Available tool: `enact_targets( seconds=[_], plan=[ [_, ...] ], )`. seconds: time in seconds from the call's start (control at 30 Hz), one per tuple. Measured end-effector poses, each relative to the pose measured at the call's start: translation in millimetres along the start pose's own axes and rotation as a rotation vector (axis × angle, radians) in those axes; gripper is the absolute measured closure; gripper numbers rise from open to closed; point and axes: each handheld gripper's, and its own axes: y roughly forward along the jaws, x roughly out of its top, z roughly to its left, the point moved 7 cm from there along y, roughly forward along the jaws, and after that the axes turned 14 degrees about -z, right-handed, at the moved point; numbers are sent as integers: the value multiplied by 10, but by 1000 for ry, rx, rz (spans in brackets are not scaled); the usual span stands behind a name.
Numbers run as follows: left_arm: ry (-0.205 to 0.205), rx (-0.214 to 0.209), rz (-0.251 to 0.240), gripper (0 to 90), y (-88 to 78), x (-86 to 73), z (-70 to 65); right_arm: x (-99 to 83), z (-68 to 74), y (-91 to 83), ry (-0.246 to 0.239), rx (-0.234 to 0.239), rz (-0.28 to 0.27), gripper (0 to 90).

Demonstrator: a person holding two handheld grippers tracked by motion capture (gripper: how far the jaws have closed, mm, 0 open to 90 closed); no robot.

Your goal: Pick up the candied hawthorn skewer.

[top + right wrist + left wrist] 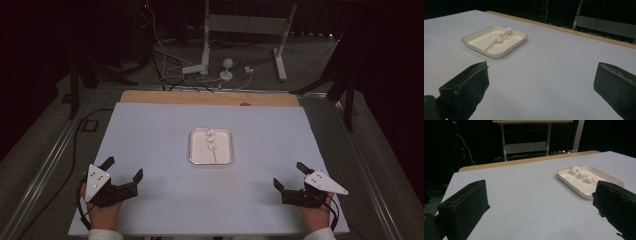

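At the middle of the pale grey tabletop (pixel 150 150) sits a shallow cream rectangular tray (pixel 227 150) holding a thin wooden skewer with three white marshmallow-like lumps (pixel 212 141); what the lumps are made of is hard to make out. At seven o'clock from the tray the left gripper (pixel 125 169) rests with jaws spread wide, nothing between them. At five o'clock the right gripper (pixel 288 176) is likewise released and empty. Both forearms are cut off at the bottom edge.
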Motion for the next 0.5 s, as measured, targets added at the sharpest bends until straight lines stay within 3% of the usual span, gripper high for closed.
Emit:
enact_targets(
  seconds=[0.3,0.5],
  plan=[
    [-42,9,14,7,-17,46,-10,-5,5,10,15,-5,-1,0],
    [-23,24,39,7,8,112,-31,-2,16,13,19,-8,4,0]
  ],
)
